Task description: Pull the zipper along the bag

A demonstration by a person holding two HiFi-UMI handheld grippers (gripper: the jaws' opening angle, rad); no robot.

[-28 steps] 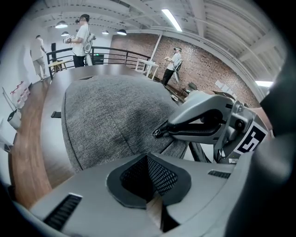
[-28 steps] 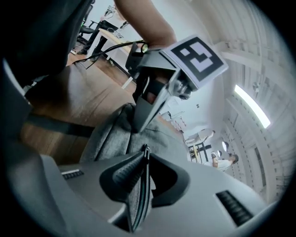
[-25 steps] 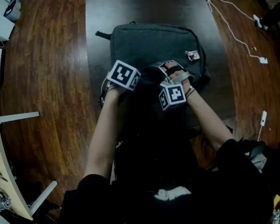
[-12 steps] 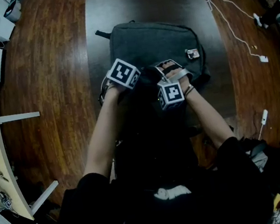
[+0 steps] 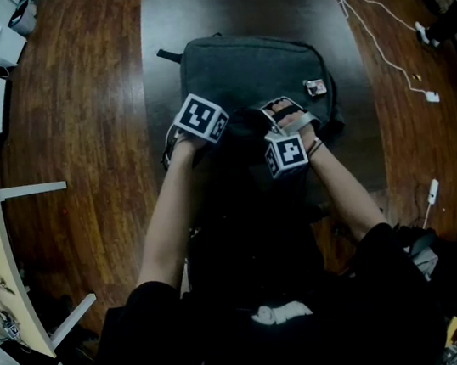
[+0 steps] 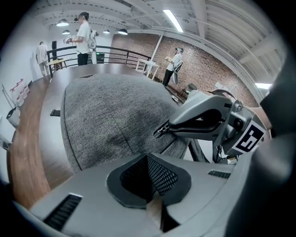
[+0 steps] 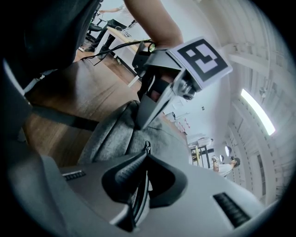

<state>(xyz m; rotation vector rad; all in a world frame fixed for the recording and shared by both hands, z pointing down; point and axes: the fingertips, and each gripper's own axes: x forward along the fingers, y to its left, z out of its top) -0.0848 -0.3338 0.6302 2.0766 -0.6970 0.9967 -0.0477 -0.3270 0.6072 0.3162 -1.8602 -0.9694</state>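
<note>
Wood surface [image 5: 72,116], grey bag [image 5: 253,66] — right tongs [image 7: 146,155] just closed on zipper pull [image 7: 147,146].

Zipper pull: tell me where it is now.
The zipper pull sits low centre in the right gripper view, on the grey backpack's near edge, pinched by the right tongs, whose jaws have just been closing.

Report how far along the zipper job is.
Done: the left gripper pinches the grey fabric backpack at its near edge. In hand: the fingers of the right gripper have just been closing and now clamp the small metal zipper pull. Left: the whole pull along the backpack's zipper.
</note>
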